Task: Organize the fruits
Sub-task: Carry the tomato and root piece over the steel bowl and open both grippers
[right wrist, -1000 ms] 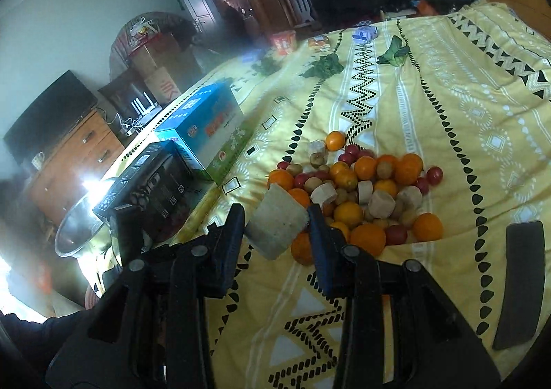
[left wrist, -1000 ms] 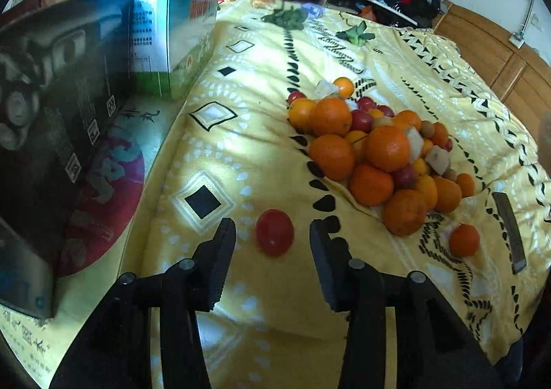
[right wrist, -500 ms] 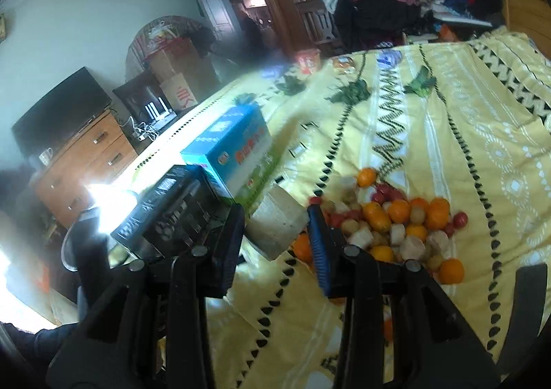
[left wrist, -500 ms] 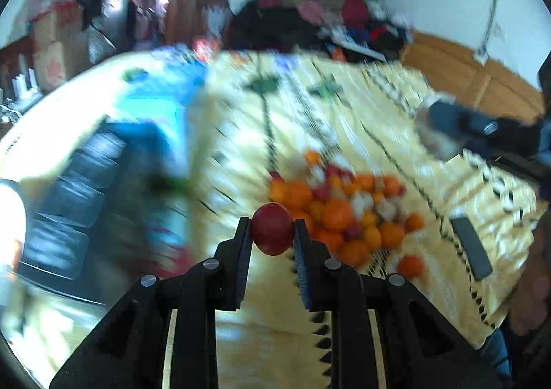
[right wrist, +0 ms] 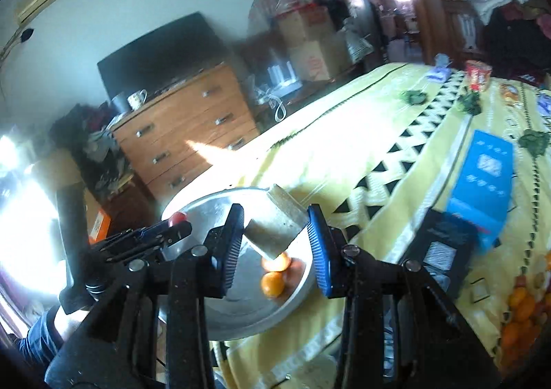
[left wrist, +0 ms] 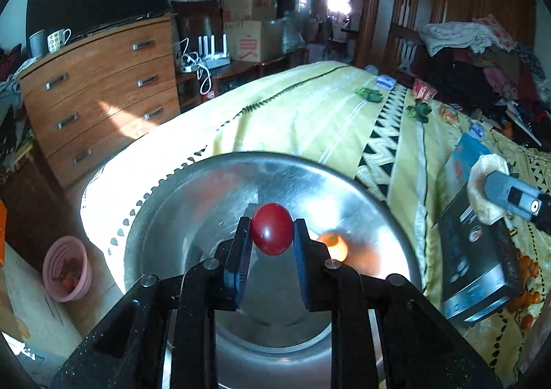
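Observation:
My left gripper (left wrist: 272, 229) is shut on a small red fruit (left wrist: 271, 234) and holds it above a wide steel basin (left wrist: 206, 182) at the edge of the bed. An orange (left wrist: 332, 244) lies inside the basin. My right gripper (right wrist: 275, 223) is shut on a pale beige chunk (right wrist: 275, 230), also over the basin (right wrist: 213, 213), where two oranges (right wrist: 272, 284) lie. In the right wrist view the left gripper (right wrist: 177, 222) with the red fruit (right wrist: 177, 217) reaches in from the left. The fruit pile (right wrist: 523, 306) lies far right on the yellow bedspread.
A black box (left wrist: 478, 268) and a blue box (right wrist: 482, 179) lie on the bed between the basin and the pile. A wooden dresser (left wrist: 96, 86) stands beyond the bed edge. A pink basket (left wrist: 67, 268) sits on the floor. A person's hand (right wrist: 65, 316) holds the left gripper.
The left gripper closed on the red fruit and lifted it off the bedspread. Both grippers swung left from the fruit pile to the steel basin, the right still holding the pale chunk.

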Tool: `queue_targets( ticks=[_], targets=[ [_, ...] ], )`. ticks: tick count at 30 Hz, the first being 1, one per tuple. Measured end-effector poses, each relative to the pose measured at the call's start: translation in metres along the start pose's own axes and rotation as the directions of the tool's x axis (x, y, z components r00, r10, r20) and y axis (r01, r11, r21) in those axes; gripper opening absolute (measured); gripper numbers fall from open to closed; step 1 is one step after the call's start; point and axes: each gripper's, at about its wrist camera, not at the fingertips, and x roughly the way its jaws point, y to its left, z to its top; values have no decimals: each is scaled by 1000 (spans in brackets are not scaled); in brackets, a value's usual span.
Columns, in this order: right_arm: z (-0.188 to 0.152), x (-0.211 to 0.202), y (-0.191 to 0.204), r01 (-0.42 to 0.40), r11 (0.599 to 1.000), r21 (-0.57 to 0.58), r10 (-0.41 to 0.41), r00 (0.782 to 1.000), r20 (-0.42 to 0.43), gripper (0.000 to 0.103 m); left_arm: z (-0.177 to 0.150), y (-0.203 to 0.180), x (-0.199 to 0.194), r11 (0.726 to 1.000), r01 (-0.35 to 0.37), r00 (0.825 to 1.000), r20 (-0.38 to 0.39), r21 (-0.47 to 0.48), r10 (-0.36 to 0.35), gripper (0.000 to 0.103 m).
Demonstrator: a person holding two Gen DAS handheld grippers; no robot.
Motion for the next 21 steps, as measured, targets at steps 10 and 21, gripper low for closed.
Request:
queue_targets(
  ticks=[10,21],
  targets=[
    [-26,64,14,-33,999,-31,27,983,-181,38,-7,-3,23,1000,9,998,-55,8,-9,24],
    [-31,76,16,3,999,-39,-11,980,-201,40,-9,-1,29,1000,-10,998,-64,7,10,61]
  ],
)
